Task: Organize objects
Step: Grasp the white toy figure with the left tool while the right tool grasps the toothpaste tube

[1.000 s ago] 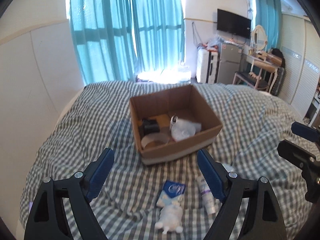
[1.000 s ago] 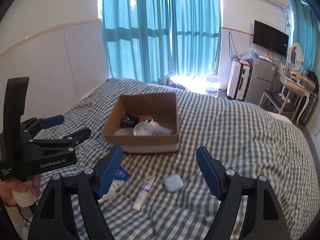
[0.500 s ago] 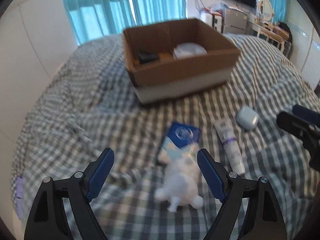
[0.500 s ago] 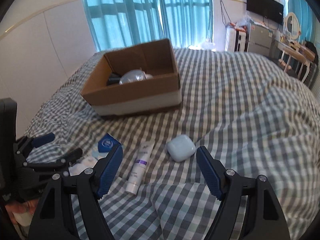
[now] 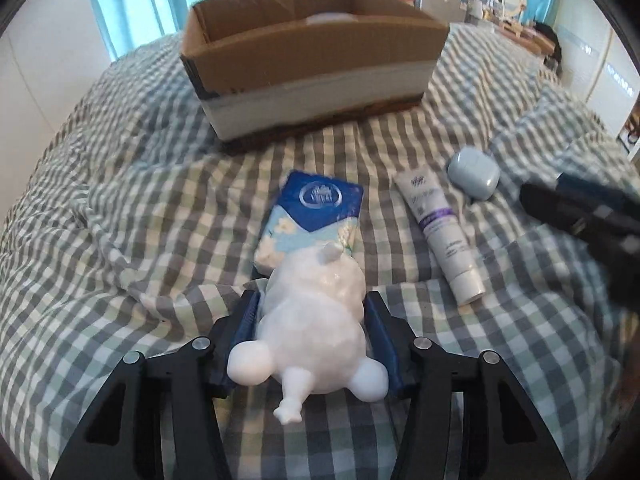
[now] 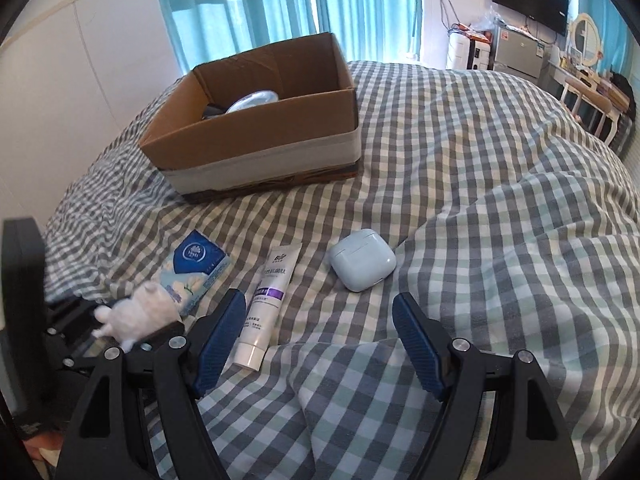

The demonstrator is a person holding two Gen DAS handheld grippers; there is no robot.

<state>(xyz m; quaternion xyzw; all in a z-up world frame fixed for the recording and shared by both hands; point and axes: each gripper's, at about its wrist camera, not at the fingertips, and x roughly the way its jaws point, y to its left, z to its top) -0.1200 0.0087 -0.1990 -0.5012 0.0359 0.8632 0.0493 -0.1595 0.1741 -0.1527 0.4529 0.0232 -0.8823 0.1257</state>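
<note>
Item: white plush toy (image 5: 316, 312), on the checked bedcover (image 5: 132, 240), clamped between my left gripper (image 5: 314, 316) pads, head touching the tissue pack (image 5: 314, 220). My right gripper (image 6: 320, 336) gapes wide, holding nothing, earbud case (image 6: 362, 260) just ahead.

White plush toy (image 5: 316, 320) is clasped between left gripper (image 5: 311, 326) pads; tissue pack (image 5: 310, 218), tube (image 5: 440, 226), earbud case (image 5: 473, 173) are laid before cardboard box (image 5: 312, 68).
</note>
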